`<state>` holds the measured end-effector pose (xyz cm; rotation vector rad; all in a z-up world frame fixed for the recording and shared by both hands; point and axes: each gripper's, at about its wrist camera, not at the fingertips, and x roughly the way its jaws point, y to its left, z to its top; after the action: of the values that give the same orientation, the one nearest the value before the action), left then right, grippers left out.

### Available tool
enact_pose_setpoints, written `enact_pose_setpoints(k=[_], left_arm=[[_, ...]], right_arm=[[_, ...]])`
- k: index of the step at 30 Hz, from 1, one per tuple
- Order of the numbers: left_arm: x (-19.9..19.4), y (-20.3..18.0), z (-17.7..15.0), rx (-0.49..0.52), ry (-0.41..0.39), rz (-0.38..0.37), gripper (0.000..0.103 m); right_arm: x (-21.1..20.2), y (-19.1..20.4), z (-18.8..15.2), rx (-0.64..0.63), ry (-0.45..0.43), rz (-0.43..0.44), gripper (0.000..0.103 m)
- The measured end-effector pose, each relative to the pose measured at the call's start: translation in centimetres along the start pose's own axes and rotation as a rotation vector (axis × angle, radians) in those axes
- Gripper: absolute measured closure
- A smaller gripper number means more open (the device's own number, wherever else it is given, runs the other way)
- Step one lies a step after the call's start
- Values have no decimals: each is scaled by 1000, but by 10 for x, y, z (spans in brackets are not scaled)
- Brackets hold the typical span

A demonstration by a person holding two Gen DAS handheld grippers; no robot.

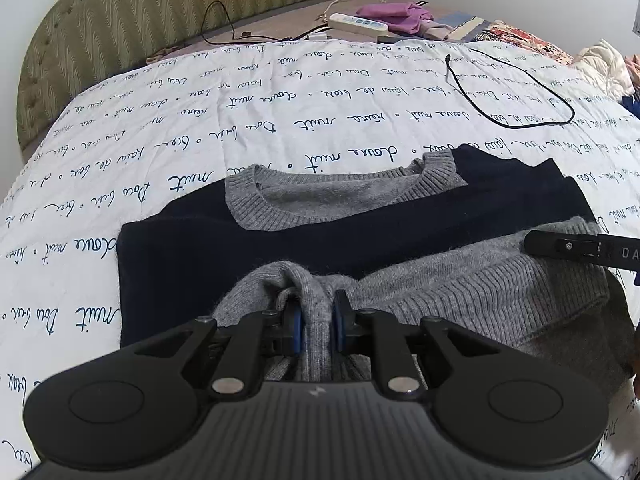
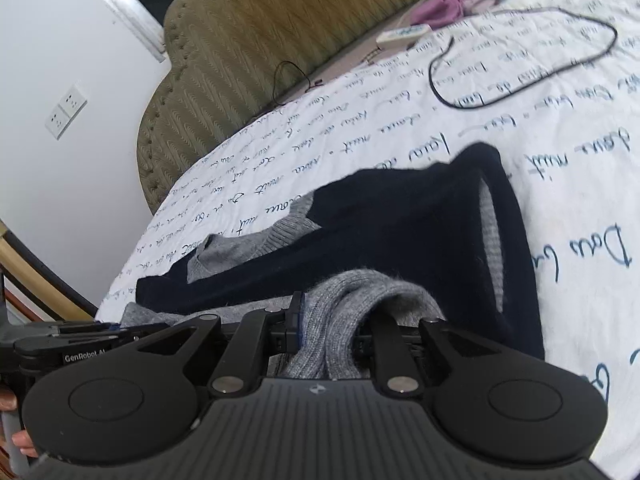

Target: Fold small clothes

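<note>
Left gripper (image 1: 314,308): jaws drawn close together, blue pads clamped on a bunched ridge of grey ribbed knit that passes between them.
Right gripper (image 2: 336,312): jaws close together, clamped on a thick roll of grey ribbed knit; the right-hand finger is hidden under the fabric.
Gripped material: the grey ribbed hem of the sweater (image 1: 360,224), lifted and doubled over the navy body.
Sweater position: lying flat on the bed cover, grey collar (image 1: 340,192) pointing away from the grippers, navy panel between collar and hem.
Sleeve opening (image 2: 490,236): on the sweater's right side in the right wrist view, grey lining visible inside the navy cuff.
Relative gripper placement: the right gripper's finger enters the left wrist view from the right edge, resting on the grey hem; the left gripper's body shows at the left edge of the right wrist view.
Bed cover (image 1: 280,112): white quilt printed with dark script.
Black cable (image 1: 520,92): looped on the quilt, well beyond the collar.
Power strip (image 1: 358,23): white, at the far edge of the quilt, beside a purple cloth (image 1: 394,14).
Headboard (image 1: 160,4): olive, padded, behind the bed.
</note>
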<state>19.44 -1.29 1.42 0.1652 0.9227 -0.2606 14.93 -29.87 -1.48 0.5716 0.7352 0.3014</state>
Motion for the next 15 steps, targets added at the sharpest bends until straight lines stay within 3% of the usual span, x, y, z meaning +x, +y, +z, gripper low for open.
enact_pose_setpoints(k=[15], left_arm=[[-4,4,-6,-22,8,-19,85]], right_arm=[[-2,4,-6,-16,27,9,58]])
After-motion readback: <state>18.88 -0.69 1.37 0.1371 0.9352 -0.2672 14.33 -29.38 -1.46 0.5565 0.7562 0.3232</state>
